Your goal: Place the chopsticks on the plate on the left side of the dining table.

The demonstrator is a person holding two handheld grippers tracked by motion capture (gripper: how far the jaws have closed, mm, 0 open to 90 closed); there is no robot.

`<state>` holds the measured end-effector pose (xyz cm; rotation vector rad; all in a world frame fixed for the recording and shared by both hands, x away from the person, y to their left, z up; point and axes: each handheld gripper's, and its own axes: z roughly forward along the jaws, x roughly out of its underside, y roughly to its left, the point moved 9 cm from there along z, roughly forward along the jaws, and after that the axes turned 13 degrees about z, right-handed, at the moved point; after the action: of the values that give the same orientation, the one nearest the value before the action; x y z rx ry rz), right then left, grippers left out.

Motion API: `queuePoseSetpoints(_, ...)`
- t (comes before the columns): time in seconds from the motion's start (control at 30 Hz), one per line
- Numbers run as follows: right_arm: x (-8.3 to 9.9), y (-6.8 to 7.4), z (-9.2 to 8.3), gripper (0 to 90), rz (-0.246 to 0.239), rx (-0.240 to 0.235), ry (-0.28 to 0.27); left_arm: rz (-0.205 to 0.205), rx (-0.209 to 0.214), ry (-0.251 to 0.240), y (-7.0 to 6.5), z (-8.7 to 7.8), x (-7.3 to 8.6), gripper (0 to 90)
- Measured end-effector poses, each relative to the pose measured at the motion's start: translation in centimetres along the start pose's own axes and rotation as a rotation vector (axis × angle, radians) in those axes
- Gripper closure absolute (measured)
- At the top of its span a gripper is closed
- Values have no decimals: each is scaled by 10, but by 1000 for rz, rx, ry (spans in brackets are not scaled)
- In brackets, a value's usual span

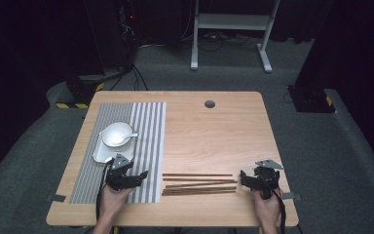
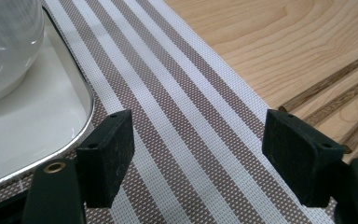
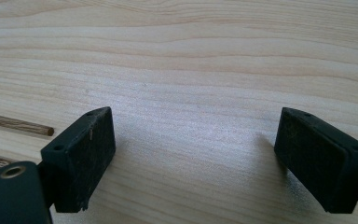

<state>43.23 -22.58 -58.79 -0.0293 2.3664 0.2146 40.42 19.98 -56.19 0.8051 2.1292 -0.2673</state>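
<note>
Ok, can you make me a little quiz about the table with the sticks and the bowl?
1. True or false: the left gripper is holding a chopstick.
2. What lies in the white bowl? A) spoon B) fork C) cup
3. Fill in: the chopsticks lie on the bare wooden ____, between the two grippers.

Key:
1. False. Its jaws stand open over the striped mat; the right gripper is open too.
2. A, the white spoon.
3. Table.
</note>
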Motion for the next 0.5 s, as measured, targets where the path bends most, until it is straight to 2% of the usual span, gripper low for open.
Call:
queuePoseSetpoints(0.13,0,0,0,126,0,-1,0,8,3,-6,0,-3,-3,255)
queuePoseSetpoints(0.4,0,1,0,126,-3,-3,-1,24,42,-21,-4,-7,-9,249)
queuePoseSetpoints(0.5,0,1,0,126,-3,-3,-1,36,56,-10,-6,-6,-12,242)
